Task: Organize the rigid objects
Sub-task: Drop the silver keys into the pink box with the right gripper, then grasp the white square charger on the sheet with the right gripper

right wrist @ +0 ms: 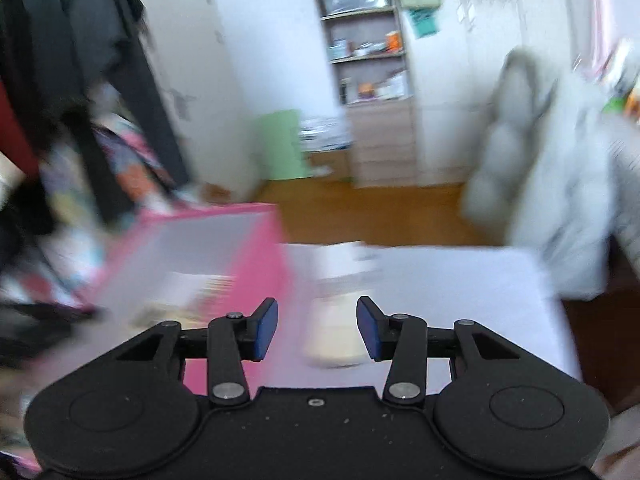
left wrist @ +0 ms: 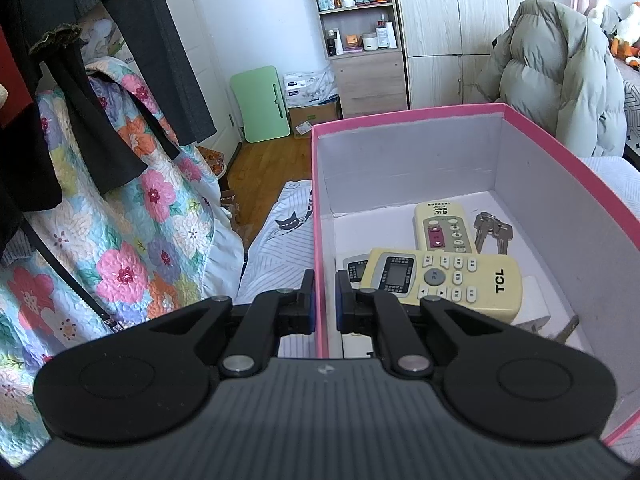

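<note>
Bedroom setting: wooden floor, open shelving on the far wall, a floral quilt (left wrist: 132, 216) at left and a padded jacket (left wrist: 560, 80) at right. On the white bedding (left wrist: 276, 248) stood a pink box (left wrist: 400, 120). The left gripper (left wrist: 325, 300) was clamped on the box's left wall, one pad either side. Inside lay a yellow TCL remote (left wrist: 444, 280), a second remote (left wrist: 444, 226) beyond it and keys (left wrist: 494, 232) to the right. The right gripper (right wrist: 317, 328) was parted about halfway and gripped nothing; a blurred pale object (right wrist: 336, 340) lay beneath the gap, right of the box.
</note>
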`<action>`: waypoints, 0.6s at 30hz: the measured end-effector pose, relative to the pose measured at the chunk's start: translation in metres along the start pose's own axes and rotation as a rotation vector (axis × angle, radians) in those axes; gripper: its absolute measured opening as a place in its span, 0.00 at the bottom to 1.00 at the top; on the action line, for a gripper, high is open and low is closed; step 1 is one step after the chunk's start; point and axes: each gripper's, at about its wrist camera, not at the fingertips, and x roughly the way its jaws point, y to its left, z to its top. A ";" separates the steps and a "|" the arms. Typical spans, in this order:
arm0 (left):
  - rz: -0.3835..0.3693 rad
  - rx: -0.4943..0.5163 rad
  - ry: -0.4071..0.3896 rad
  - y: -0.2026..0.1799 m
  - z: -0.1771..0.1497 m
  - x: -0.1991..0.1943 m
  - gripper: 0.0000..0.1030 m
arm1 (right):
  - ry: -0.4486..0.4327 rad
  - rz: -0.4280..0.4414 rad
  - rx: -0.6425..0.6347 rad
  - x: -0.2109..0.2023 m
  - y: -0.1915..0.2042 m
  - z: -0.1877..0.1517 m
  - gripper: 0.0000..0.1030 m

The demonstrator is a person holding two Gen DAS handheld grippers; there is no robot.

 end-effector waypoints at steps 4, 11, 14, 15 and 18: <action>0.001 -0.001 0.000 0.000 0.000 0.000 0.07 | -0.007 -0.022 -0.064 0.024 -0.007 -0.005 0.48; 0.003 0.006 0.000 0.000 -0.001 -0.001 0.07 | 0.042 0.017 -0.204 0.074 0.014 0.011 0.58; 0.002 0.005 -0.001 0.001 0.000 -0.002 0.07 | 0.072 0.053 -0.210 0.097 0.013 0.025 0.58; 0.001 0.005 -0.001 0.001 0.000 -0.002 0.07 | 0.089 0.059 -0.208 0.105 0.014 0.030 0.58; 0.000 -0.002 -0.007 0.002 0.000 -0.003 0.07 | 0.120 0.069 -0.189 0.130 0.015 0.039 0.59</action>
